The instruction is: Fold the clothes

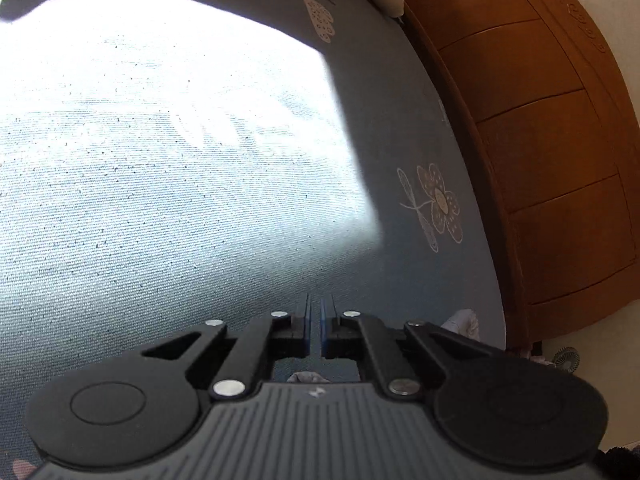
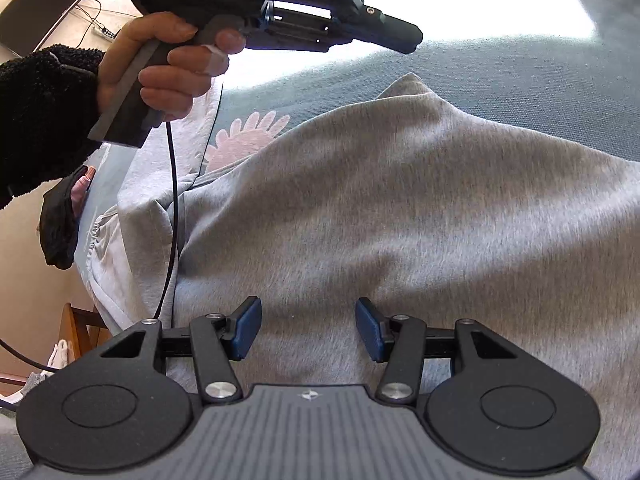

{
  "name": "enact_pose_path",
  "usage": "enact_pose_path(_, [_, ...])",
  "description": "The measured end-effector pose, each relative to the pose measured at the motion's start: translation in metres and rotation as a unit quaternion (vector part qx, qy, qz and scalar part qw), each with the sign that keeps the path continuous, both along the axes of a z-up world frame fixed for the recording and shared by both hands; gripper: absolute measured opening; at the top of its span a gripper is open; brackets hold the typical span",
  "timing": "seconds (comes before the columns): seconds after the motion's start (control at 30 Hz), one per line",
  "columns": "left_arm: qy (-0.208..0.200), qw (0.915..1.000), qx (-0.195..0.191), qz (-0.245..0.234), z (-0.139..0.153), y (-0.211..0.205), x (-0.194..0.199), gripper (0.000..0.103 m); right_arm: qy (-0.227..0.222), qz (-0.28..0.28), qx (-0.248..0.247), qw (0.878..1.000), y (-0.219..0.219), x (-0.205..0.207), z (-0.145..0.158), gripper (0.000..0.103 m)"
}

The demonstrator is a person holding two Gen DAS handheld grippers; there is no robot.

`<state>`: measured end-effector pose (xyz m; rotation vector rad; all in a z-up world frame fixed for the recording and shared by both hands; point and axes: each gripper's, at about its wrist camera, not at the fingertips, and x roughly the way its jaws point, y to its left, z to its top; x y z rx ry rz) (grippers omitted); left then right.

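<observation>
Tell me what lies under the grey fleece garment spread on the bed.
The grey fleece garment lies on a blue-grey bedsheet printed with a pink flower, which it partly overlaps. A lighter grey cloth shows at its left edge. Whatever lies beneath the middle is covered.

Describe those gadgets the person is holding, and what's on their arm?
Each is a black pistol-grip tool. The right gripper has two black linkage arms with silver rivets, blue pads and a ribbed grey base. The left gripper trails a thin black cable; its hand emerges from a fuzzy black sleeve.
</observation>
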<state>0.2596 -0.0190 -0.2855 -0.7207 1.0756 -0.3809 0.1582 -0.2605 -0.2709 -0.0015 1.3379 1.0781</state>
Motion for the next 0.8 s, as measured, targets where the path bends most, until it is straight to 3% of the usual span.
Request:
enact_pose_path(0.17, [-0.012, 0.9982, 0.025, -0.054, 0.017, -0.008, -0.012, 0.005, 0.001, 0.000, -0.003, 1.000, 0.001, -0.002, 0.001, 0.057])
enact_pose_path(0.3, [0.002, 0.9893, 0.082, -0.120, 0.008, -0.032, -0.035, 0.011, -0.004, 0.002, -0.004, 1.000, 0.001, 0.000, 0.004, 0.059])
enact_pose_path(0.4, [-0.014, 0.9837, 0.108, -0.143, 0.002, -0.041, -0.042, 0.011, -0.007, 0.003, -0.004, 1.000, 0.001, 0.000, 0.005, 0.062])
enact_pose_path(0.47, [-0.020, 0.9828, 0.107, -0.149, -0.002, -0.041, -0.039, 0.016, -0.009, 0.004, -0.004, 1.000, 0.001, -0.001, 0.005, 0.062])
enact_pose_path(0.6, [-0.017, 0.9808, 0.102, -0.165, -0.009, -0.044, -0.031, 0.017, -0.009, 0.002, -0.006, 1.000, -0.001, -0.002, 0.005, 0.062])
enact_pose_path(0.7, [-0.031, 0.9814, 0.121, -0.145, -0.003, -0.040, -0.033, 0.000, -0.011, 0.000, -0.006, 1.000, -0.002, -0.004, 0.006, 0.062])
enact_pose_path(0.8, [-0.045, 0.9813, 0.151, -0.111, 0.006, -0.032, -0.033, 0.000, -0.013, -0.005, -0.006, 1.000, -0.003, -0.005, 0.006, 0.062])
